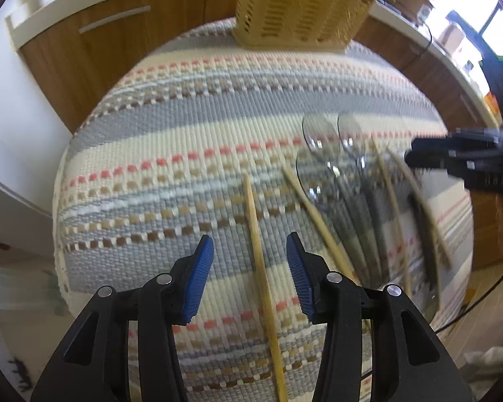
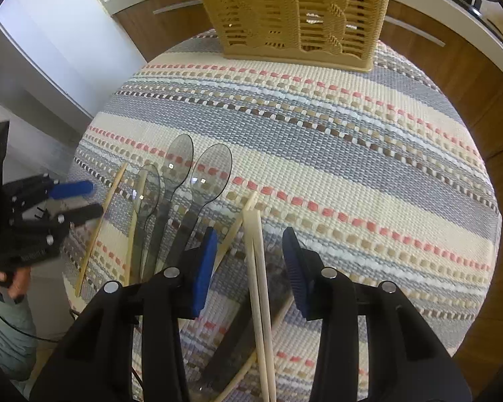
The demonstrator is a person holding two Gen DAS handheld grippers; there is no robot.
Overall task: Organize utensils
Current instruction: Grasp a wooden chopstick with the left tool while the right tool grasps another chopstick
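Note:
Wooden chopsticks and clear plastic spoons lie on a striped woven mat. My left gripper (image 1: 249,251) is open, with one chopstick (image 1: 260,258) lying between its pads. The spoons (image 1: 322,154) lie to its right. My right gripper (image 2: 249,244) is open above a pair of pale chopsticks (image 2: 258,268). Three clear spoons (image 2: 181,167) lie to its left, and one more chopstick (image 2: 100,224) further left. The tan slotted utensil basket (image 1: 301,6) stands at the mat's far edge, also in the right wrist view (image 2: 298,13).
The striped mat (image 2: 352,134) covers a small round table. Wooden cabinets (image 1: 110,47) with a white counter stand behind. The other gripper shows at the right edge of the left wrist view (image 1: 459,157) and at the left edge of the right wrist view (image 2: 50,207).

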